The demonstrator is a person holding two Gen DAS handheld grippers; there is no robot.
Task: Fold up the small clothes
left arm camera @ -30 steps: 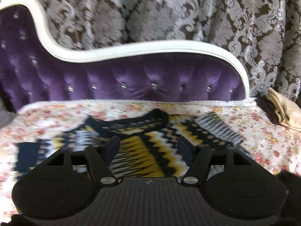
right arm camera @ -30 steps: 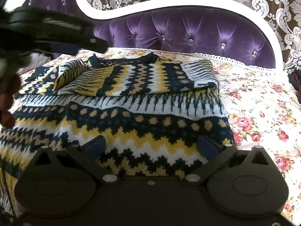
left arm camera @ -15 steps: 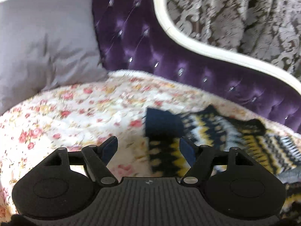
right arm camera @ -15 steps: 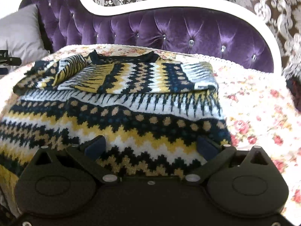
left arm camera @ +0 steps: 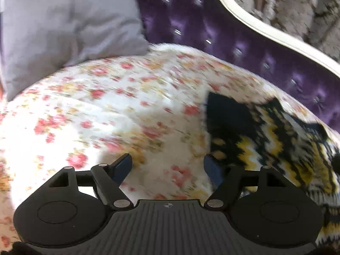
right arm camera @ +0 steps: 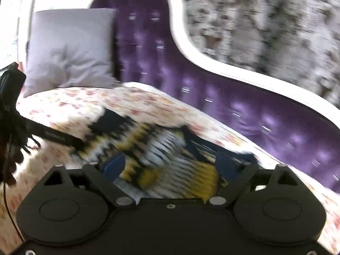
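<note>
A knit sweater (left arm camera: 274,142) with black, yellow and white zigzag bands lies partly folded on the floral bed cover (left arm camera: 119,114). In the left wrist view its dark sleeve end is at the right. My left gripper (left arm camera: 167,167) is open and empty over the bare cover, just left of the sweater's edge. In the right wrist view the sweater (right arm camera: 165,148) is blurred, and my right gripper (right arm camera: 170,167) is open and empty just above it. The left gripper's dark body shows at the left edge of that view.
A grey pillow (left arm camera: 63,27) leans at the head of the bed, also in the right wrist view (right arm camera: 70,48). A purple tufted headboard (left arm camera: 244,42) with a white curved frame runs behind. A patterned curtain (right arm camera: 265,21) hangs beyond it.
Both grippers have swung left toward the pillow end. The left one moved off the sweater to the bare cover. The right one moved from the sweater's hem to its upper folded part.
</note>
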